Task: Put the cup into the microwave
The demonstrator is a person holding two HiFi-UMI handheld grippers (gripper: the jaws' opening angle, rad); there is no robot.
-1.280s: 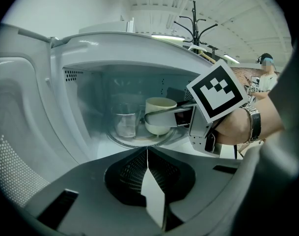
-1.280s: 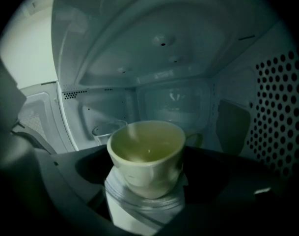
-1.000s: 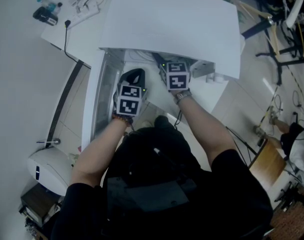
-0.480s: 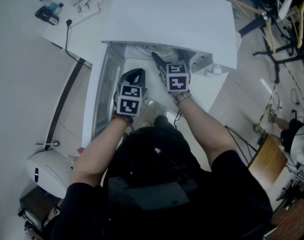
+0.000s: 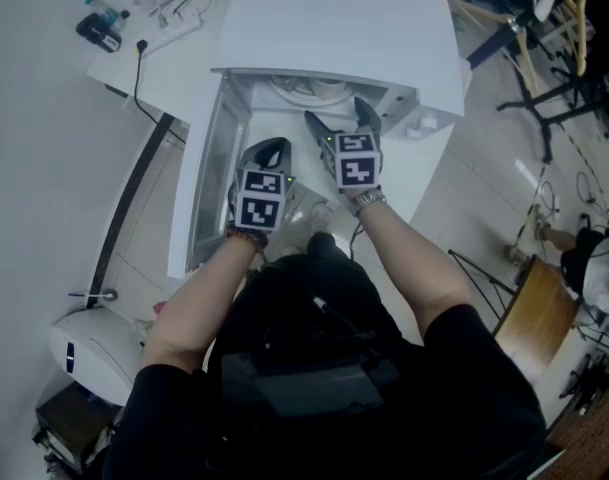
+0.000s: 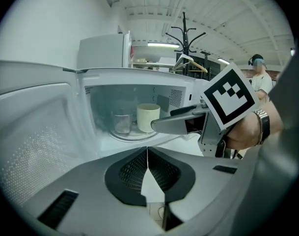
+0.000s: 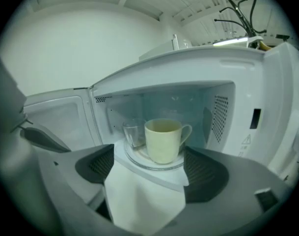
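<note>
The task is judged to be all but done: the cup (image 7: 162, 141) is seen standing upright on the turntable (image 7: 139, 160) inside the microwave (image 7: 223, 117), released, with a clear glass (image 7: 133, 132) just beside it towards the back left. The right tongs (image 5: 337, 118) are held spread and empty in front of the opening, clear of the cup, while the left tongs (image 6: 148, 151) are pressed together with nothing between them. The door (image 6: 31, 132) is swung wide open at the left; closing it is not asked by the task, so only the withdrawal of the tongs appears to be left. The microwave is carried by a white worktop (image 5: 169, 78), across which a black cable (image 5: 134, 73) is run. A pale tiled floor (image 5: 484, 198) is seen to the right, and a coat rack (image 6: 184, 33) and a person (image 6: 259, 75) are made out further back in the room.
</note>
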